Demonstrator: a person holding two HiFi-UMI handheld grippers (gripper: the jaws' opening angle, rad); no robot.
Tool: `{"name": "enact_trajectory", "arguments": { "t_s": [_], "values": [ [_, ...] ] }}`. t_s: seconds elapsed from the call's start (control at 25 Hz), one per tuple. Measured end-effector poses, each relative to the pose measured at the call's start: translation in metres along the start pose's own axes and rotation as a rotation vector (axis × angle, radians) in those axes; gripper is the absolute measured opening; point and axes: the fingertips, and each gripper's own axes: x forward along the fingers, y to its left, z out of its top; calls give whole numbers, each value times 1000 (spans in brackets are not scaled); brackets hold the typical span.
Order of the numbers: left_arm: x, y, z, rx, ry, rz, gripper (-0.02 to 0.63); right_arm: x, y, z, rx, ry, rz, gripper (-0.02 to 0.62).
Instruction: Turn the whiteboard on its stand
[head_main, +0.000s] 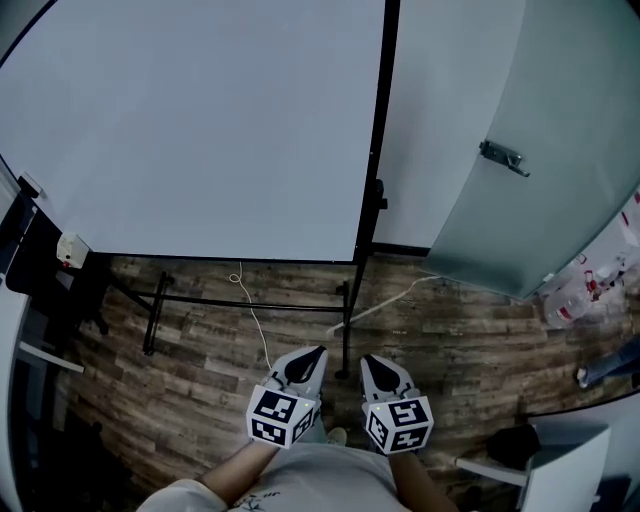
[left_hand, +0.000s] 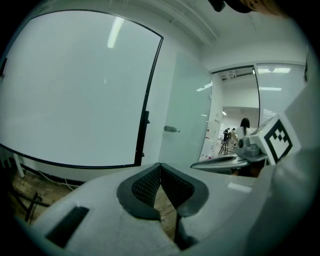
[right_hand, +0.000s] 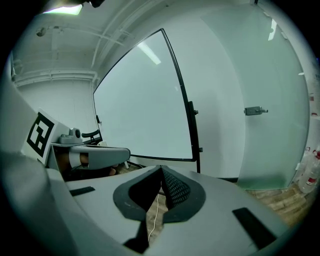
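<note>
A large whiteboard (head_main: 200, 120) with a black frame stands upright on a black stand (head_main: 345, 320) ahead of me; it also fills the left gripper view (left_hand: 70, 90) and shows in the right gripper view (right_hand: 142, 110). My left gripper (head_main: 312, 352) and right gripper (head_main: 370, 360) hang side by side close to my body, well short of the board, touching nothing. Both are shut, tips together, with nothing between them, as seen in the left gripper view (left_hand: 160, 165) and the right gripper view (right_hand: 161, 168).
A frosted glass door (head_main: 530, 150) with a metal handle (head_main: 503, 157) stands right of the board. A white cord (head_main: 255, 320) trails over the wood floor. A dark cabinet (head_main: 40, 270) is at the left, bottles (head_main: 585, 290) at the right, white furniture (head_main: 560, 460) at lower right.
</note>
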Motion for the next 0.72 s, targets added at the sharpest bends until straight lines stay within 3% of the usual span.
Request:
{"name": "enact_trajectory", "arguments": {
  "t_s": [0.44,0.72],
  "values": [
    [79,72,61,45,-22,-68,11,84,-47,70,18,-65,-94,6],
    [99,104,75,56,-16,-102,11,121,-48,92,20,-86,-124,8]
  ]
}}
